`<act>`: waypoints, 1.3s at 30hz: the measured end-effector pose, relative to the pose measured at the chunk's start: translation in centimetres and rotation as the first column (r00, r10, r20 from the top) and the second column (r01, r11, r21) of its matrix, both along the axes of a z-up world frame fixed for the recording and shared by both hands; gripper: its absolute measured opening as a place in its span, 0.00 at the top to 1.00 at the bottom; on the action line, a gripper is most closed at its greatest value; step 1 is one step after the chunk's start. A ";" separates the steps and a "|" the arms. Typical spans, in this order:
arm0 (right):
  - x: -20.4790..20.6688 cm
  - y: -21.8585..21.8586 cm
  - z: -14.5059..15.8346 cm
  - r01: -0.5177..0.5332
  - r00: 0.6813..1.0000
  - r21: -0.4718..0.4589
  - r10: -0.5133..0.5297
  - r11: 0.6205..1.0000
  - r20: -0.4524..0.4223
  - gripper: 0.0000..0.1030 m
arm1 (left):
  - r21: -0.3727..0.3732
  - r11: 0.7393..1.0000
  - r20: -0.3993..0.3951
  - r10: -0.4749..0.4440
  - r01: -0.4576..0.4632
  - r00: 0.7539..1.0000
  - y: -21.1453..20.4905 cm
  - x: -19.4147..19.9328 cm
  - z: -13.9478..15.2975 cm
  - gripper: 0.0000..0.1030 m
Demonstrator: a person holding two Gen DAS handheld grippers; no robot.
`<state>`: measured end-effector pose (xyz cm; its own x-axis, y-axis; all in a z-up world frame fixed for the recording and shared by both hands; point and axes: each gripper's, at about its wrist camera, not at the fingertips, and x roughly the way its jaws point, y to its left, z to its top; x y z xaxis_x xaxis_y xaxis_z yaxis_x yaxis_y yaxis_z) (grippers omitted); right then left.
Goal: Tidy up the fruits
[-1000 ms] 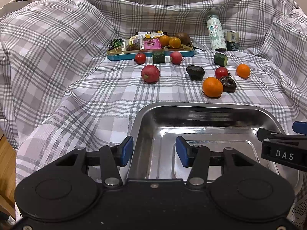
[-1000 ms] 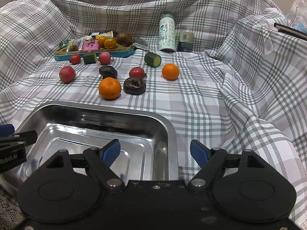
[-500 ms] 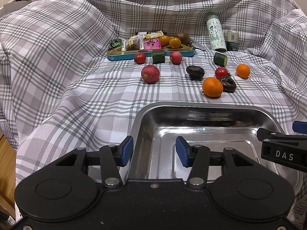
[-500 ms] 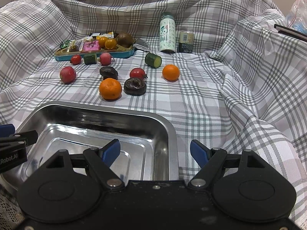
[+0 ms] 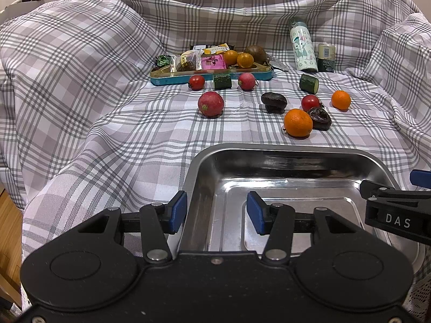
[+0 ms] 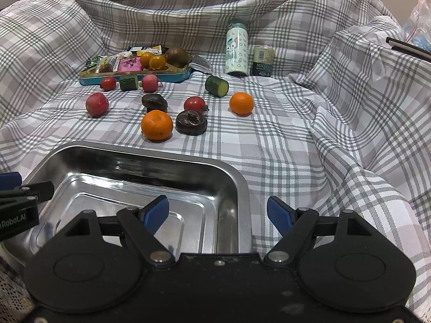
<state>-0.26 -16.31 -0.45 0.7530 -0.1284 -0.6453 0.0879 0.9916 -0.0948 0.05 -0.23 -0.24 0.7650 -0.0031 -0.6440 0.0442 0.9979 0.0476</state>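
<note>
Nothing is seen to have moved since the earlier frames; both grippers hang as before at the near end of the tray (image 5: 282,150). Left gripper (image 5: 216,210): jaws apart at a middling gap, empty, straddling the tray's left wall. Right gripper (image 6: 218,211): jaws wide, empty, straddling the right wall.

Fruit lies loose on the cloth (image 5: 107,134) beyond the tray: near orange (image 6: 157,124), far orange (image 6: 241,103), tomato (image 6: 194,104), two dark wrinkled fruits, red round ones further back. Tray is empty.

Oranges are judged light, firm and round, likely to roll; best taken across the widest part. Tomato is judged soft-skinned, to be pinched gently. Cloth is soft and rumpled, so pressing down may drag it.

Open room: bare cloth between tray's far rim and near orange. Dark fruit (image 6: 191,122) lies just beside that orange, so entry from its left is judged cleaner.
</note>
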 end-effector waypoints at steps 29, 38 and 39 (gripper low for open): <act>-1.7 -0.3 1.7 -0.023 0.992 0.047 0.017 0.999 0.127 0.22 | -0.040 0.999 0.052 -0.016 0.018 0.999 0.3 -1.0 1.3 0.52; -0.5 -1.3 2.1 -0.001 0.997 0.115 -0.008 0.993 0.083 0.27 | -0.069 0.998 -0.006 0.004 -0.004 1.000 1.1 0.5 2.1 0.52; -0.2 -1.4 2.2 -0.002 0.997 0.118 -0.007 0.993 0.074 0.28 | -0.063 0.998 -0.006 0.003 -0.004 1.000 1.2 0.8 2.3 0.52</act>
<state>-0.49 -17.74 1.74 0.7994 -0.0565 -0.5981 0.0927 0.9952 0.0299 0.81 0.92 2.03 0.7612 -0.0409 -0.6472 0.0407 0.9991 -0.0153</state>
